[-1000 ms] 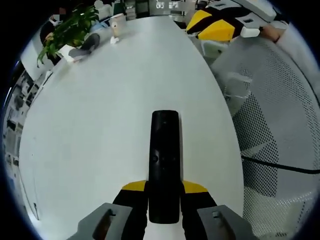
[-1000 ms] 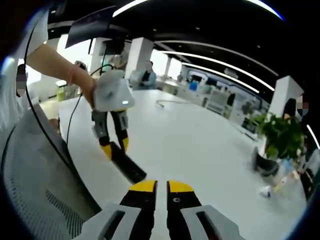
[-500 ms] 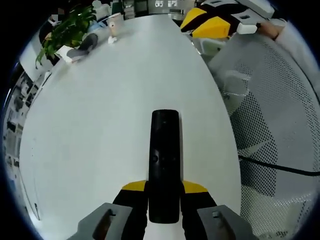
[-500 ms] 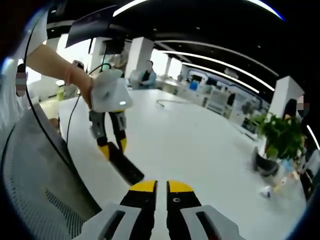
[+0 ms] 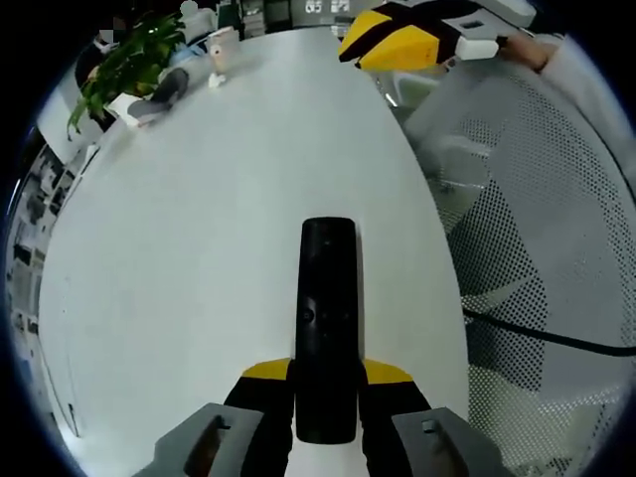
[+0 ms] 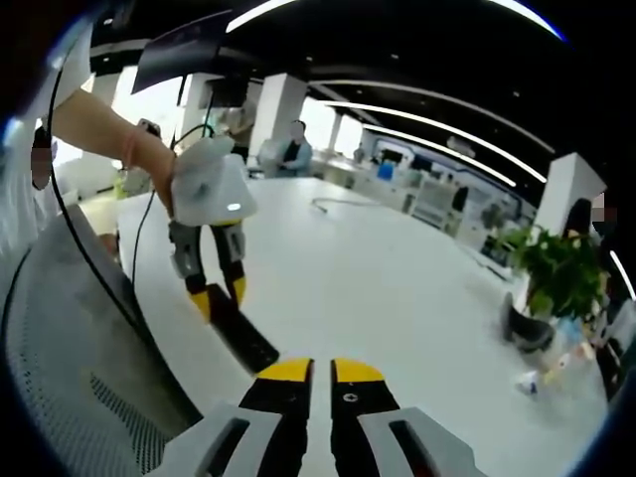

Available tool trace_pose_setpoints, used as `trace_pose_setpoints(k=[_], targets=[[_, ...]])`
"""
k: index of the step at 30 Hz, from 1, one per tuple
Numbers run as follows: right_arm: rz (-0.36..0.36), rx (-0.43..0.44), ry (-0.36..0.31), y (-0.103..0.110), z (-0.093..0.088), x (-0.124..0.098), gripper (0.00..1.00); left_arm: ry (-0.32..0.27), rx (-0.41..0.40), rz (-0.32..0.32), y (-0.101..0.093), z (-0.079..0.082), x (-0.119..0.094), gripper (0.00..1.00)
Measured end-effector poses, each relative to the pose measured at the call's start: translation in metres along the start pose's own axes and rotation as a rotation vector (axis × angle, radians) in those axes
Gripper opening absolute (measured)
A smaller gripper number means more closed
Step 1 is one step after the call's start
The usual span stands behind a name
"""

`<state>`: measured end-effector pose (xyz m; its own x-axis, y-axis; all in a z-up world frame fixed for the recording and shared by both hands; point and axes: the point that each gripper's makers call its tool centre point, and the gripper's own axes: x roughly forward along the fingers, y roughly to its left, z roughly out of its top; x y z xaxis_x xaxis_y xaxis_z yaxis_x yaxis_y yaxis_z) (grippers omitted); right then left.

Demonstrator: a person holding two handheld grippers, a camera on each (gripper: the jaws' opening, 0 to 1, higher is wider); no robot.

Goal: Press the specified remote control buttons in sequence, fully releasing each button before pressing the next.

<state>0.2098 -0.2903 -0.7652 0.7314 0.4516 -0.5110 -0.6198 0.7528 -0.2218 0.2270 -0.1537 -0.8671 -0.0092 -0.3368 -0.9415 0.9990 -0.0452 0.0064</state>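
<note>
Change, left gripper view: my right gripper (image 5: 402,40) has slid further left along the far table edge since a second ago; the slim black plastic remote control (image 5: 327,328) sits unchanged between my jaws.
Left gripper (image 5: 327,393): jaws shut on the near end of the remote, which juts away over the table with its buttons facing me.
Risk, left: I judge a hard press on the free far end could lever the remote out of the yellow tips.
Surface, left: broad white oval table (image 5: 199,258); grey mesh chair (image 5: 542,248) at right; leafy green potted plant (image 5: 124,65) far left.
Change, right gripper view: my left gripper has drifted left and lower.
Right gripper (image 6: 310,373): jaws closed together, holding nothing.
Risk, right: remote (image 6: 238,333) lies off to the left of my tips, so a straight push would miss the buttons.
Room, right: open office, ceiling light strips, white pillars, plant far right.
</note>
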Motion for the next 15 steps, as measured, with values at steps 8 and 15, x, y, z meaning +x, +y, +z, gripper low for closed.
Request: trace_pose_setpoints(k=[8, 15], targets=[[-0.001, 0.000, -0.002, -0.0001, 0.0003, -0.0002, 0.03, 0.008, 0.008, -0.003, -0.0048, -0.0001, 0.0004, 0.24], [-0.001, -0.001, -0.002, -0.0001, 0.0004, -0.0003, 0.03, 0.017, 0.015, -0.006, -0.0087, 0.0000, 0.0004, 0.24]])
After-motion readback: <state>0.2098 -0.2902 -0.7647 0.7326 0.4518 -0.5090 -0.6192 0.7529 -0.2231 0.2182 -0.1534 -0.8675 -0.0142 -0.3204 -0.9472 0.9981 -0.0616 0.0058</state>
